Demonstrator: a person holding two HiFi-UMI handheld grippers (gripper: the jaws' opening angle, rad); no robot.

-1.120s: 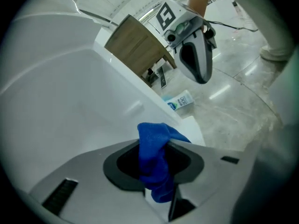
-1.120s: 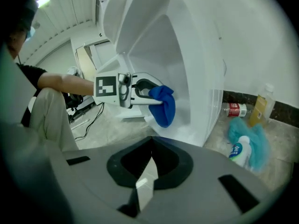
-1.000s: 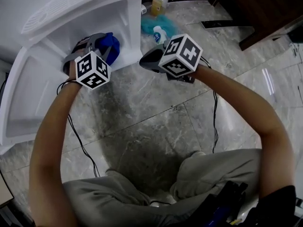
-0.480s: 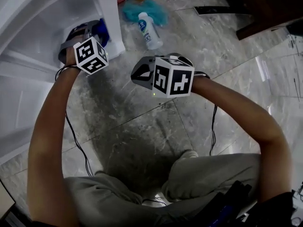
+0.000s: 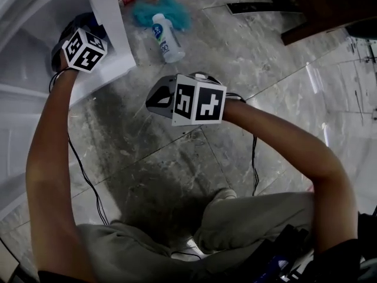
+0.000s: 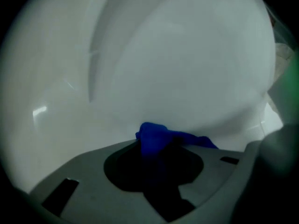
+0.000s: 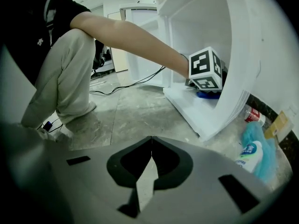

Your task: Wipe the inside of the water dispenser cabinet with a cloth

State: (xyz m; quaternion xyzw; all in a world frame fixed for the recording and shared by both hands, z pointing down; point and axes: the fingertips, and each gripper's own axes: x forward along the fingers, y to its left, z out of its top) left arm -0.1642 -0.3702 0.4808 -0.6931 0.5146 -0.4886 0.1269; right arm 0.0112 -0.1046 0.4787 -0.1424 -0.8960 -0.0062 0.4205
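Floor [image 5: 177, 170]: grey marbled tile is carrying everything in view.
Cabinet [image 5: 109, 16]: the white water dispenser cabinet is standing open at the head view's upper left, its smooth inner wall [image 6: 187, 55] filling the left gripper view.
Person [image 5: 253, 217]: crouching in front of the cabinet, one arm reaching into it.
Right gripper [image 7: 150, 148]: hanging over the bare floor in front of the cabinet, well apart from it; its fingers are clenched tip to tip with nothing between them.
Left gripper [image 6: 156, 148]: reaching inside the cabinet just above its bottom panel; its fingers are closing on the blue cloth, which is bunched between them.
Teal fluffy item [image 5: 162, 10]: lying on the floor just outside the cabinet's side wall.
Bottle [image 5: 165, 37]: a white bottle with a blue label is lying on its side, touching the teal item.
Blue cloth [image 6: 154, 136]: sitting in the left gripper's grasp inside the cabinet, close against the white inner wall.
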